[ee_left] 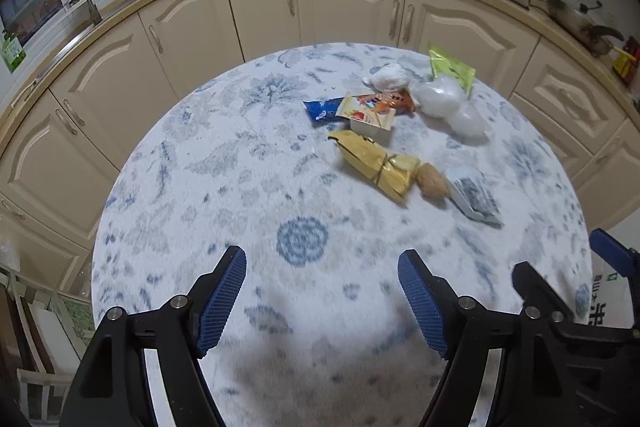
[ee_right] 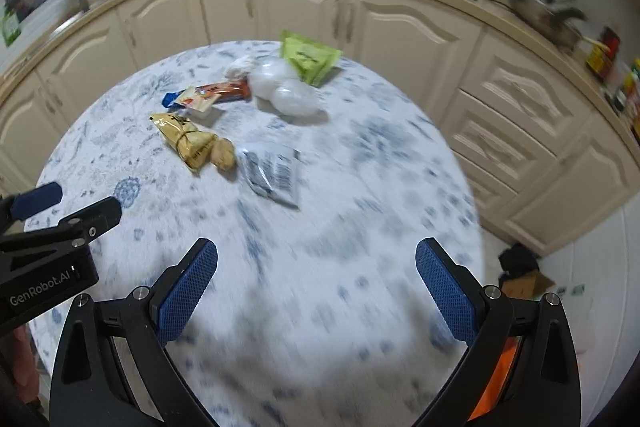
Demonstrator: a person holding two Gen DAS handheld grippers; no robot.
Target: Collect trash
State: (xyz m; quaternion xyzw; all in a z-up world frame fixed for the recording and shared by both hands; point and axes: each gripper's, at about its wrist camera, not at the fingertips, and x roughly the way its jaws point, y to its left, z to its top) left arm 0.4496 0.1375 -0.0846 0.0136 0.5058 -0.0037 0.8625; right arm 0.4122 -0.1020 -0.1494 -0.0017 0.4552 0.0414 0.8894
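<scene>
In the left wrist view, the left claw (ee_left: 322, 269) is held wide and empty above the near surface (ee_left: 240, 187); the yellow wrapper (ee_left: 374, 163), nearest of the litter lying toward the far right, is best approached low and pinched across its crumpled middle. In the right wrist view, the right claw (ee_right: 316, 261) is likewise spread wide and empty, with the grey packet (ee_right: 272, 173) lying flat just beside a walnut (ee_right: 223, 154).

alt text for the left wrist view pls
The open left gripper hovers empty over a round table with a blue floral cloth. Trash lies scattered beyond it: a yellow wrapper, blue wrapper and green packet. Cream kitchen cabinets stand behind.
</scene>
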